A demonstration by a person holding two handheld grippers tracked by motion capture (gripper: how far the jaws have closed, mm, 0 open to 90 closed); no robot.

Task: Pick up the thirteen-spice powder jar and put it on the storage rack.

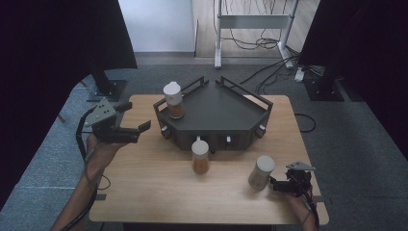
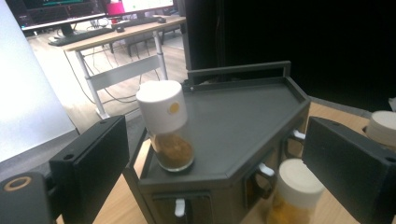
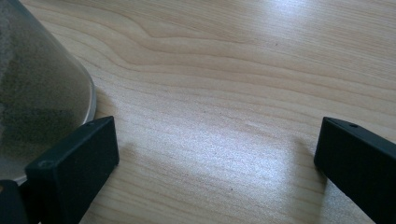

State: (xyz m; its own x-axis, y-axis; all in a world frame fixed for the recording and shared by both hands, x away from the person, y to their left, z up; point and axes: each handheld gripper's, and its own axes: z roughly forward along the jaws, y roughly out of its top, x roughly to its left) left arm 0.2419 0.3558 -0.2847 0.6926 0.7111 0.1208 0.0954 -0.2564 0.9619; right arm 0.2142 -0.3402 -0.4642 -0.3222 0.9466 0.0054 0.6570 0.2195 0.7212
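a glass spice jar (image 1: pixel 261 172) with a white cap and grey powder stands on the pale wood-grain table (image 1: pixel 144 192), just beside the right gripper (image 1: pixel 278 185), whose jaws gape wide, holding nothing. the left gripper (image 1: pixel 135 121) hovers wide open and empty near a dark angular rack (image 1: pixel 226 108).

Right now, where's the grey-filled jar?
In the high view the grey-filled jar stands on the table's near right part, just left of the right gripper, right of the orange-filled jar in front of the dark rack.
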